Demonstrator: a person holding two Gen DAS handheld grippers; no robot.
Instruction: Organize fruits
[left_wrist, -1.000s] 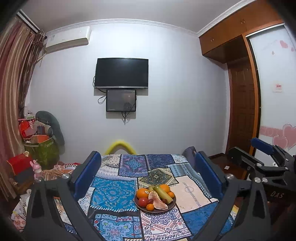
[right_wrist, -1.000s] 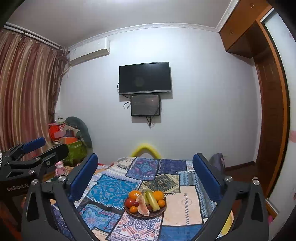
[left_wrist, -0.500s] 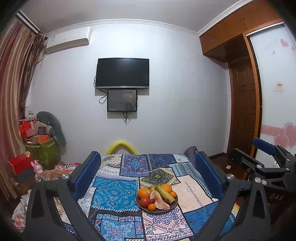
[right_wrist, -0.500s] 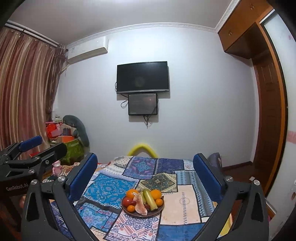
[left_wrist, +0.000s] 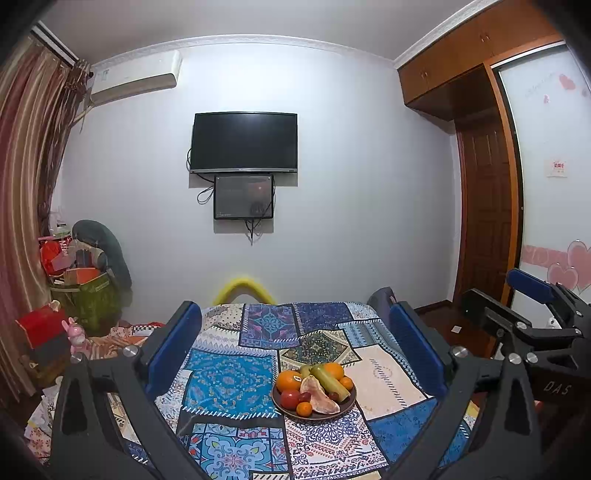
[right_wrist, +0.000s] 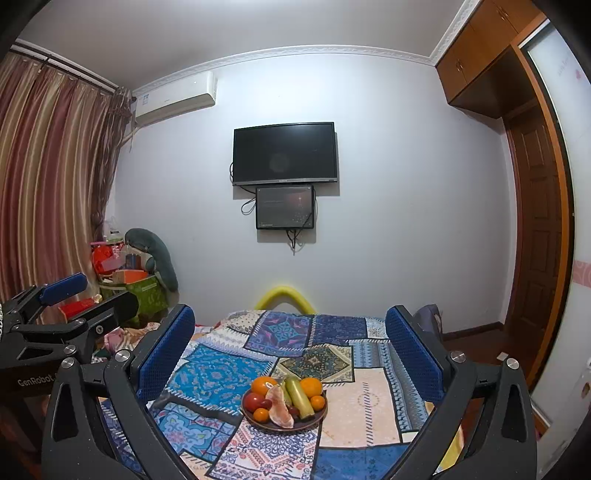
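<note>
On the patchwork tablecloth (left_wrist: 221, 380), brown plate (left_wrist: 347, 405) holding oranges (left_wrist: 289, 381), banana (left_wrist: 330, 378)

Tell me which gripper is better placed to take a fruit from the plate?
Probably the right gripper: the plate sits centred between its open fingers. For the left gripper, also open, it lies toward the right finger.

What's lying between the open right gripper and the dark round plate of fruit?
Only bare patchwork tablecloth lies between the right gripper and the dark round plate of fruit; the right wrist view shows it.

patchwork-covered table (left_wrist: 221, 380), fruit plate (left_wrist: 317, 412) on it
</note>
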